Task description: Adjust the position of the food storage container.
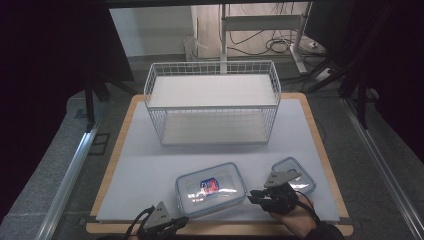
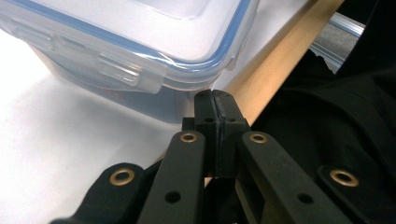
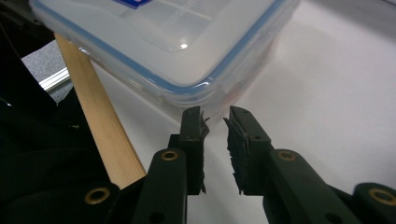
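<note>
Left gripper [image 2: 215, 100], jaws pressed together and empty, and right gripper [image 3: 215, 119], jaws slightly parted and empty, flank box [image 1: 211, 188] at mat's [image 1: 150, 160] near edge. Rigid, smooth plastic, likely light and slippery; best taken by lid rim or clip tabs. Smaller box [image 1: 300, 172], basket [image 1: 212, 102] beyond.

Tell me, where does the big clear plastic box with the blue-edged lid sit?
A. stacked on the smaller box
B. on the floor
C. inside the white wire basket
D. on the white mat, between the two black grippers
D: the big clear plastic box with the blue-edged lid lies on the white mat, with the left gripper and the right gripper at its near corners.
</note>
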The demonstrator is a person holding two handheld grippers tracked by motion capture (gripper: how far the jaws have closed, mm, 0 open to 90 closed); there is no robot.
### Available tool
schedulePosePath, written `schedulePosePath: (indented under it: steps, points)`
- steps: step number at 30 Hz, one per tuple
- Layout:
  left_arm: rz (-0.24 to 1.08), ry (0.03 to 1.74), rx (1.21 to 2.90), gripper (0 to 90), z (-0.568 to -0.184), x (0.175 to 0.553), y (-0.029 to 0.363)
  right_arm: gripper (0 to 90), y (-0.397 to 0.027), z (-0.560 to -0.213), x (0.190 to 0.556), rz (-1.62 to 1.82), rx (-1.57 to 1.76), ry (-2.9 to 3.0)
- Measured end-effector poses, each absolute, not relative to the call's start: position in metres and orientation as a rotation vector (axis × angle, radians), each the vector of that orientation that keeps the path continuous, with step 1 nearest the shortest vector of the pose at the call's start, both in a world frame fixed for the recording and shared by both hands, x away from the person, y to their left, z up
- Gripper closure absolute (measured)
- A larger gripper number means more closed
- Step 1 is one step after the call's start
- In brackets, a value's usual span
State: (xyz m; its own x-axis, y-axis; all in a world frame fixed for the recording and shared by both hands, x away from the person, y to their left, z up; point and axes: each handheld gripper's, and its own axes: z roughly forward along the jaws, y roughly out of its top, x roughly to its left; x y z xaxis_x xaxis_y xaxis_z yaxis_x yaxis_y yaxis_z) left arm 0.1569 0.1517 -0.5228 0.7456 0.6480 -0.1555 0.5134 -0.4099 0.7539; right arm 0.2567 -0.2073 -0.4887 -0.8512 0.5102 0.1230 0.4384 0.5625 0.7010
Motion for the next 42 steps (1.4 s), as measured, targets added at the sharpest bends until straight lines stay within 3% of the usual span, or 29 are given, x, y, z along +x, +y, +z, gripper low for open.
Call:
schedulePosePath:
  steps: [10, 18, 42]
  points:
    - [0.184, 0.863, 2.135, 89.0, -0.527, 0.176, 0.147, 72.5, -0.197, -0.494, 0.256, 1.155, 0.793, 2.721]
    - [0.205, 0.877, 2.161, 89.0, -0.528, 0.185, 0.152, 84.9, -0.188, -0.499, 0.252, 1.132, 0.739, 2.801]
    - [0.180, 0.814, 2.237, 88.1, -0.527, 0.237, 0.154, 86.9, -0.173, -0.506, 0.267, 1.163, 0.760, 2.769]
